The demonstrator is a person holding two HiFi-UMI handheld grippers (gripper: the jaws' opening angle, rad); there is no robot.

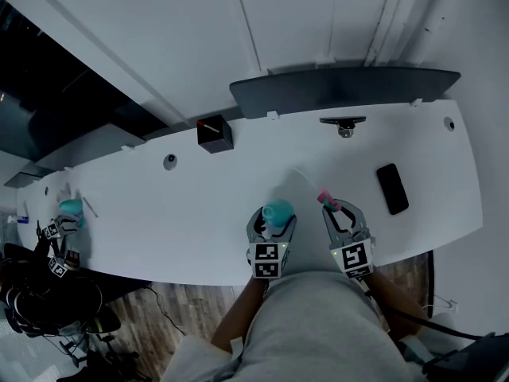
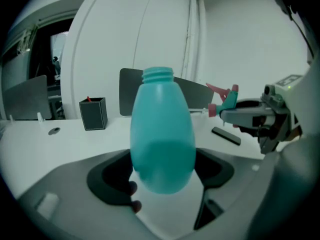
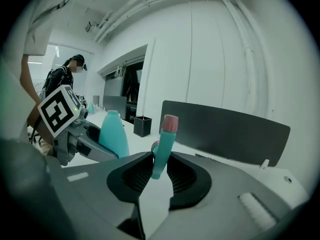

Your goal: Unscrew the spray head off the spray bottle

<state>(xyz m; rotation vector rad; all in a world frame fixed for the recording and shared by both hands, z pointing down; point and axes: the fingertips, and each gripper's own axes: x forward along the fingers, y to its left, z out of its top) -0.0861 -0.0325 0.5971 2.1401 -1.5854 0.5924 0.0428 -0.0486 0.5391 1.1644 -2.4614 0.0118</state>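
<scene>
Spray bottle (image 2: 162, 134): teal, roughly upright, neck bare w/ threads showing. Held by its lower body between jaws of left gripper (image 1: 274, 217), which clamp it on both sides, over near edge of table.

Spray head (image 3: 162, 146): teal stem, pink tip, off the bottle. Sits apart, just to bottle's right. Right gripper (image 1: 342, 213) pinches its stem, jaws closed in on it w/ pink end sticking up above them.

Surface: white table (image 1: 199, 213), long & curved, mostly bare. Black pen box (image 1: 215, 134) near back edge, left of centre. Black phone (image 1: 392, 188) lies flat at right, well apart from grippers. Dark panel (image 1: 342, 90) stands along back edge.

Far left end of table: second teal bottle (image 1: 70, 208) w/ more marker cubes beside it. Another person (image 3: 60, 84) stands that side.

Room: white wall (image 1: 318, 14) behind table, pipes running up it. Wood floor (image 1: 183, 309) below near edge.
</scene>
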